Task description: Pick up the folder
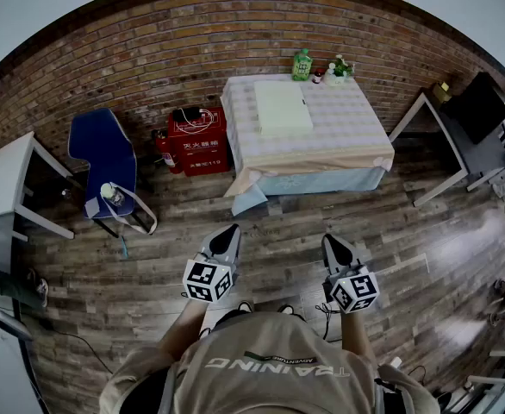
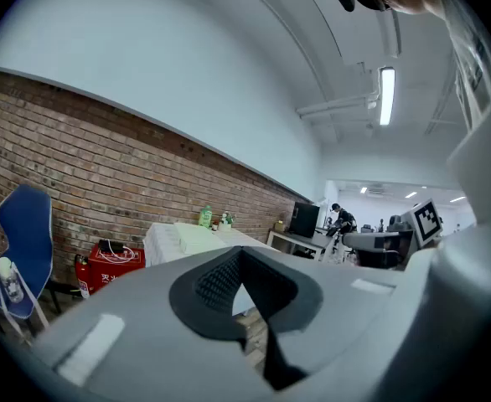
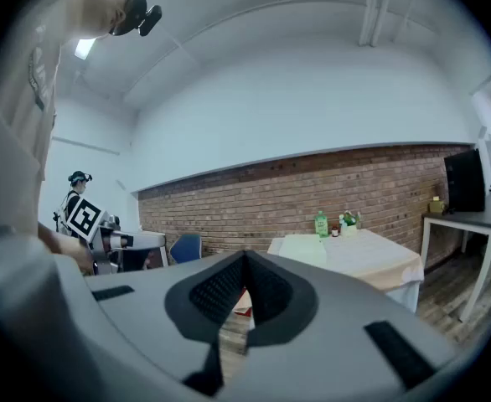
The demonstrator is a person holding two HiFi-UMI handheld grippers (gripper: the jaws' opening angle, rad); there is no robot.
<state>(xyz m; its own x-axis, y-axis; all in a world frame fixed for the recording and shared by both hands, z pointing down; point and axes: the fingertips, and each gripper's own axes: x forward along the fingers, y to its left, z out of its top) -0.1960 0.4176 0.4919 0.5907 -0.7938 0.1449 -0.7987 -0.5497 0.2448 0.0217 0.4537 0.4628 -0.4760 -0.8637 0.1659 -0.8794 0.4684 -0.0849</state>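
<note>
1. The left gripper (image 1: pixel 232 231) and right gripper (image 1: pixel 332 241) are both pressed together and empty, held about level in front of the person.
2. The folder (image 1: pixel 283 108) lies flat on the left part of the table (image 1: pixel 347 132), well apart from both grippers.
3. The step in hand looks like the approach: get close to the table's near edge, then spread one gripper's jaws before reaching.
4. A flat folder offers little to pinch, so take it by its near edge and stay clear of the bottle (image 1: pixel 302 64) behind.
</note>
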